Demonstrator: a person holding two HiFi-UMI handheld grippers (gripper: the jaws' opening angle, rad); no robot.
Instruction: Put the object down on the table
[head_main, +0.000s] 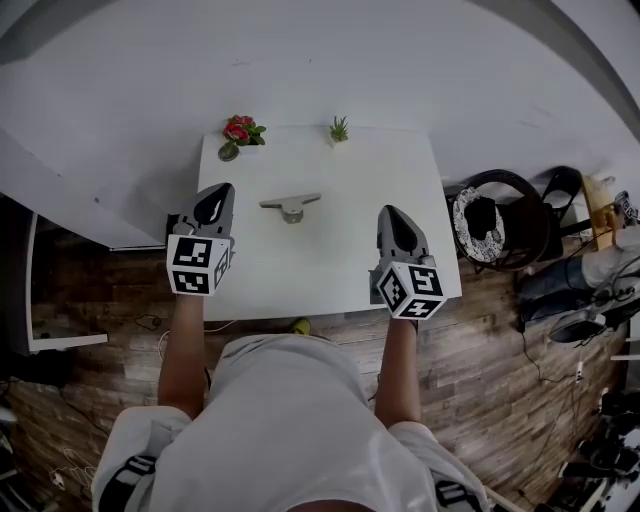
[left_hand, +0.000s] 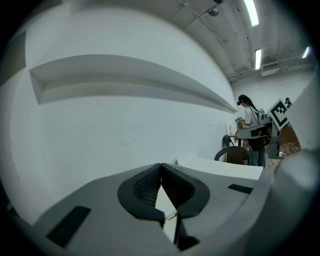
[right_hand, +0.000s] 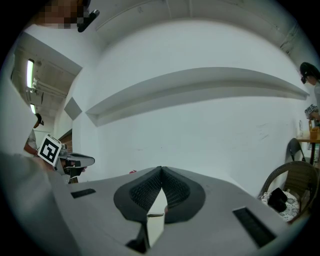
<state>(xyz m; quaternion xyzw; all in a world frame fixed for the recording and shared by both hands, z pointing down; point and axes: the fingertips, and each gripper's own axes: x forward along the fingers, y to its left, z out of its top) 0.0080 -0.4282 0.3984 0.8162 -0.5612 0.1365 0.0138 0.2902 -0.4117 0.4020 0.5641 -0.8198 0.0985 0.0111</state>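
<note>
White shirt (head_main: 285, 420) — grey grippers (head_main: 224, 190) (head_main: 389, 212), marker cubes (head_main: 198, 265) (head_main: 410, 290)

The table (head_main: 340, 250) is white, the object (head_main: 291, 206) grey, the flowers (head_main: 238, 129) red.

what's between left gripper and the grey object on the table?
Nothing: head view shows only bare white table between the left gripper and the grey object.

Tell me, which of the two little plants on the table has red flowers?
The left plant has the red flowers. The right plant, along the same far edge of the table, is only a small tuft of green leaves.
</note>
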